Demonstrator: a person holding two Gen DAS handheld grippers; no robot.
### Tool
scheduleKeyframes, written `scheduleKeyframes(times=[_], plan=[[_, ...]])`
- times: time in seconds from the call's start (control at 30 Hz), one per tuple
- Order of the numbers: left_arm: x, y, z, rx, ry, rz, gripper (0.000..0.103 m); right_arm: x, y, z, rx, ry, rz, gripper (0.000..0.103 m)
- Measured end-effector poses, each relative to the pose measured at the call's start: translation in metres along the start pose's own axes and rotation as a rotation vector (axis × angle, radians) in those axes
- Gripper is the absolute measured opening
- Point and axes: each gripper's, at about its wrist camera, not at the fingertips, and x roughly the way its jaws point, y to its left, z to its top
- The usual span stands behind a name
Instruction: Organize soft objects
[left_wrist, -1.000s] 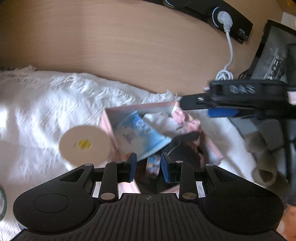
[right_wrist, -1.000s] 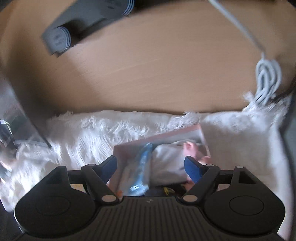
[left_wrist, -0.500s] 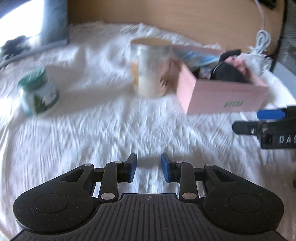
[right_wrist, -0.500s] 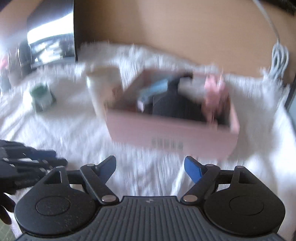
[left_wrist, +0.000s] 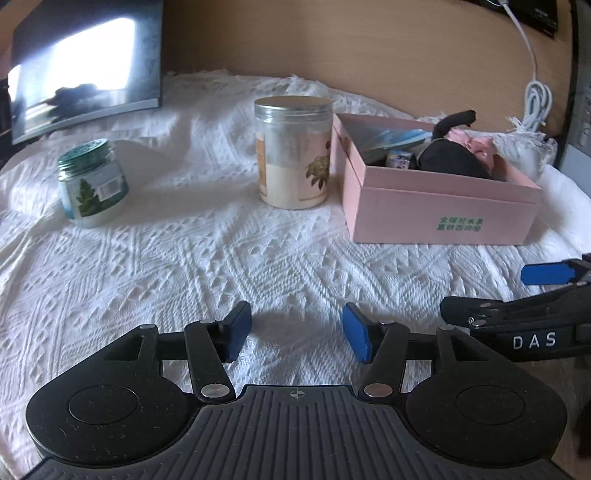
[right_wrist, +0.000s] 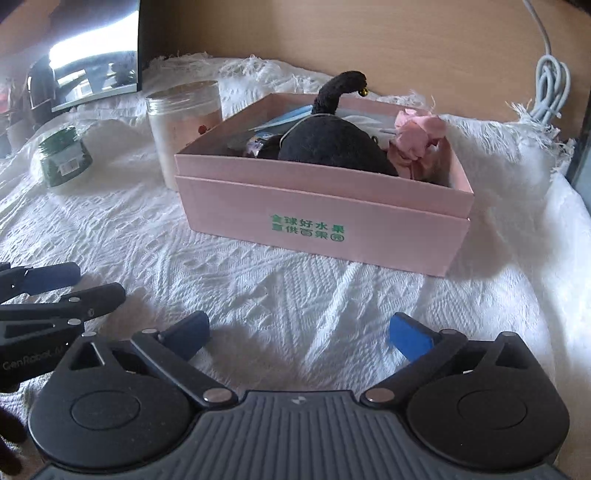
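A pink box (right_wrist: 325, 218) with green lettering stands on the white knitted cloth (right_wrist: 258, 295). It holds a black plush toy (right_wrist: 332, 144) with an upright tail, a pink soft item (right_wrist: 417, 140) and a blue packet (left_wrist: 395, 137). The box also shows in the left wrist view (left_wrist: 436, 210). My left gripper (left_wrist: 295, 332) is open and empty, low over the cloth, well in front of the box. My right gripper (right_wrist: 299, 332) is open wide and empty, in front of the box.
A clear jar with cream contents (left_wrist: 291, 151) stands left of the box. A small green-lidded jar (left_wrist: 92, 181) stands further left. A monitor (left_wrist: 85, 62) is at the back left. A white cable (right_wrist: 550, 85) hangs by the wooden wall.
Both grippers have drawn back from above the box to low over the cloth in front of it. The left gripper's jaws have opened wider.
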Motion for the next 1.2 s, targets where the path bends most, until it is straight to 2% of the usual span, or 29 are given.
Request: scheduleKeyframes(times=[0.1, 0.23, 1.2], plan=[[-0.0026, -0.0047, -0.0035, -0.005, -0.018, 0.026, 0.059, -0.0004, -0.0005, -0.0045, 0.006, -0.040, -0.005, 0.103], [-0.0043, -0.0048, -0.0049, -0.002, -0.020, 0.021, 0.059, -0.0025, 0.0032, -0.0087, 0.019, -0.070, -0.025, 0.103], [-0.0066, -0.0030, -0.0071, 0.002, -0.028, 0.022, 0.059, -0.0026, 0.0016, -0.0076, 0.023, -0.070, -0.025, 0.103]])
